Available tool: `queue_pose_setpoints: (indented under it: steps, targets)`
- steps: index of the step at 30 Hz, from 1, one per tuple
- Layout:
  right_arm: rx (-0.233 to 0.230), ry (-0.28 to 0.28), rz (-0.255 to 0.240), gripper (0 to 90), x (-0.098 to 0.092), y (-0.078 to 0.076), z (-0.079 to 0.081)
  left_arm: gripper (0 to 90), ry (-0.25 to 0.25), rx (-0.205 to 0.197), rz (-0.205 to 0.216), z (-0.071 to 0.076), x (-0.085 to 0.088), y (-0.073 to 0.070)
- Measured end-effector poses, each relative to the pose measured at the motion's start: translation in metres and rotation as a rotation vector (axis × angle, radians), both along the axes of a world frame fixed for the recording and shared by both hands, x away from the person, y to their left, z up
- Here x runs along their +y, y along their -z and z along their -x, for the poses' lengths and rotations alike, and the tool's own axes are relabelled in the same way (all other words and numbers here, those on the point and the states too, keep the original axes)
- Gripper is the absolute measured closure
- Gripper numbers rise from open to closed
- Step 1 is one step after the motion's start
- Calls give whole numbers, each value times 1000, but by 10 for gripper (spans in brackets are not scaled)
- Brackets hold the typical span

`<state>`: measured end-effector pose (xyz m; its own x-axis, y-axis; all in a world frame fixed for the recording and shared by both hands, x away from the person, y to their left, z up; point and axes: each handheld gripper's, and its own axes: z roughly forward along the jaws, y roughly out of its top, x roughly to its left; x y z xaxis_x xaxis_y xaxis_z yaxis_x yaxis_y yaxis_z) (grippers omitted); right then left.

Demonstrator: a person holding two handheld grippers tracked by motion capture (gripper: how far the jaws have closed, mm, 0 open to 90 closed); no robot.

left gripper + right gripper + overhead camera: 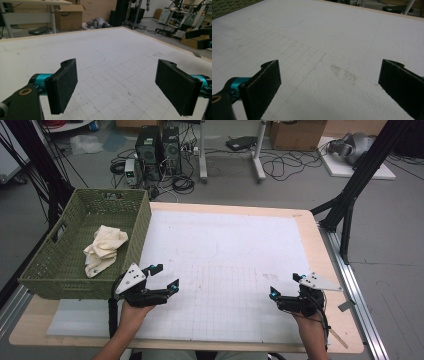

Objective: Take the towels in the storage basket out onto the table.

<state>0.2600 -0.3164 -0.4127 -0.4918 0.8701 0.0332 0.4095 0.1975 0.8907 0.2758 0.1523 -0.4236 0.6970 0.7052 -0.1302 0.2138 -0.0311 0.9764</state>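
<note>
I see a white gridded foam mat (225,255) covering the pale wooden table (320,250), with a green woven basket (75,265) holding a cream crumpled cloth (104,247) at its left. My left tool (167,277) and right tool (284,285) both hover with jaws apart, gripping nothing. Behind, cables and black computer towers (157,150) clutter the grey floor (390,220).

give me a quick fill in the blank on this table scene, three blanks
The cream cloth lies inside the green woven ____.
The basket stands nearest the ____ gripper.
The jaws of the left gripper and right gripper stand ____, with nothing between them.
Missing words: basket; left; open

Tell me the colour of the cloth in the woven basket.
Cream, off-white: the crumpled cloth lies in the olive-green basket, clearest in the high view.
</note>
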Motion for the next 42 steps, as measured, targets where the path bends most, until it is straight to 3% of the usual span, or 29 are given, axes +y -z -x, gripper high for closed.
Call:
queue_pose_setpoints:
  steps: [6,11,15,21,29,31,42]
  targets:
    - [1,-1,-24,35,-2,1,-2,183,10,-4,3,1,-3,-2]
    - [-2,-21,-8,35,1,0,1,178,21,-17,-5,1,-6,-6]
    - [-2,-11,-16,35,0,0,6,178,19,-22,30,4,-6,-10]
    - [8,6,-22,35,-8,2,6,178,28,-13,1,-1,-7,-7]
    - [-14,-5,-3,35,4,-3,10,172,7,-32,-12,10,-3,-22]
    - [-5,-11,-26,35,6,-3,9,173,5,-34,-17,10,-2,-27]
    - [12,-34,-18,35,8,-1,8,184,-18,-47,-4,3,16,-48]
